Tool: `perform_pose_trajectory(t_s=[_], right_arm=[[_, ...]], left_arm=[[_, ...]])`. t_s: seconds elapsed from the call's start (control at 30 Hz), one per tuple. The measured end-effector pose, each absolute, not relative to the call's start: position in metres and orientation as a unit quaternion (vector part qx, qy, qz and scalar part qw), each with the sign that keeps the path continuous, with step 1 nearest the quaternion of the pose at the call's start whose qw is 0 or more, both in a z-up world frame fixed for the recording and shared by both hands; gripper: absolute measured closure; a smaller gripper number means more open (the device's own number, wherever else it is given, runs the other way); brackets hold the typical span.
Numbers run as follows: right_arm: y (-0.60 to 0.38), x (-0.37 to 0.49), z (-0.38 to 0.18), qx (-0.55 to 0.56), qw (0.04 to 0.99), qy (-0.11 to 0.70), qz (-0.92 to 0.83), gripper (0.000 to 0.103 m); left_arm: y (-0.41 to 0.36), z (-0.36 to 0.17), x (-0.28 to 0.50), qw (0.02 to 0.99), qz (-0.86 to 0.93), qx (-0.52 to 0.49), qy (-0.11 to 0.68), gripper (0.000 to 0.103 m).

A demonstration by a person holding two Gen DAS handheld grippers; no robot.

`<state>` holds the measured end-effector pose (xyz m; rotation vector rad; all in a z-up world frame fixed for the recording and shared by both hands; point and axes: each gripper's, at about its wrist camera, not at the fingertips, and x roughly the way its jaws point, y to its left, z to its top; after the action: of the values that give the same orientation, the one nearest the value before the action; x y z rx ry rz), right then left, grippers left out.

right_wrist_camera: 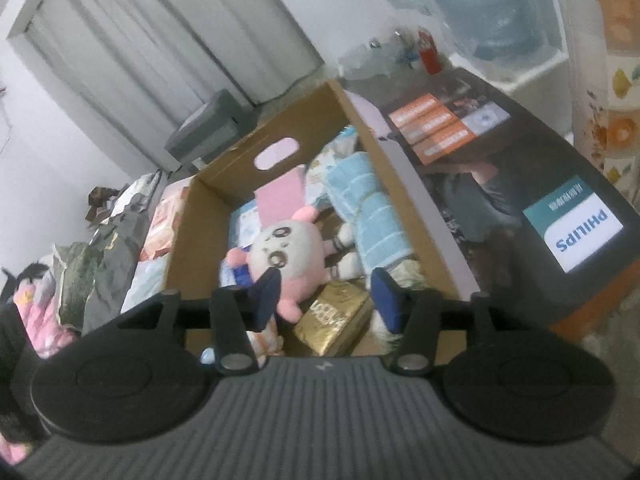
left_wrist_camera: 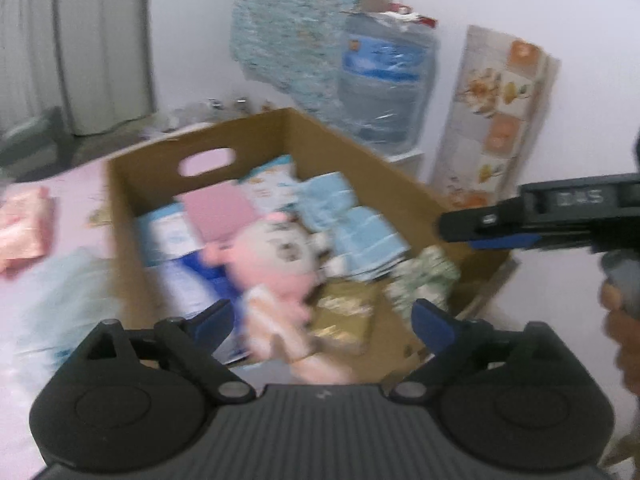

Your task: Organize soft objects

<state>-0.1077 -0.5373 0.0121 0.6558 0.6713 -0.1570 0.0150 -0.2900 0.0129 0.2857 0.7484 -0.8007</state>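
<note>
- Both tongs gape empty: left gripper (left_wrist_camera: 322, 316) and right gripper (right_wrist_camera: 326, 294) hang over the brown cardboard box (left_wrist_camera: 404, 172).
- Round pink-and-white plush toy (right_wrist_camera: 290, 254) lies mid-box, touching folded light-blue cloths (right_wrist_camera: 376, 220) by the box's right wall.
- Shiny gold packet (right_wrist_camera: 334, 318) sits near the box's front edge.

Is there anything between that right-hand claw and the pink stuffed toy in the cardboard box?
Nothing visible. The right gripper is open above the open-topped cardboard box, and the pink plush toy lies on top of the other things inside, uncovered. A gold packet sits beside it, not over it.
</note>
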Motion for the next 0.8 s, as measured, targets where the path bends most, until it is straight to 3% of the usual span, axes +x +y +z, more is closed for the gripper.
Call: perform_pose_trajectory(t_s=[0.13, 0.2, 0.3, 0.8], right_arm=[[-0.502, -0.118, 0.024, 0.277, 0.908, 0.306, -0.072, 0.021], [-0.483, -0.123, 0.030, 0.252, 0.920, 0.292, -0.073, 0.017], [-0.447, -0.129, 0.036, 0.209, 0.934, 0.279, -0.077, 0.003], [-0.339, -0.132, 0.012, 0.090, 0.930, 0.338, -0.111, 0.001]], left_arm=[[-0.246, 0.019, 0.007, 0.883, -0.292, 0.145, 0.337, 0.000], [-0.224, 0.018, 0.004, 0.894, -0.258, 0.138, 0.338, 0.000], [-0.197, 0.014, 0.003, 0.902, -0.207, 0.118, 0.361, 0.000], [-0.153, 0.004, -0.021, 0.908, -0.078, 0.107, 0.398, 0.000]])
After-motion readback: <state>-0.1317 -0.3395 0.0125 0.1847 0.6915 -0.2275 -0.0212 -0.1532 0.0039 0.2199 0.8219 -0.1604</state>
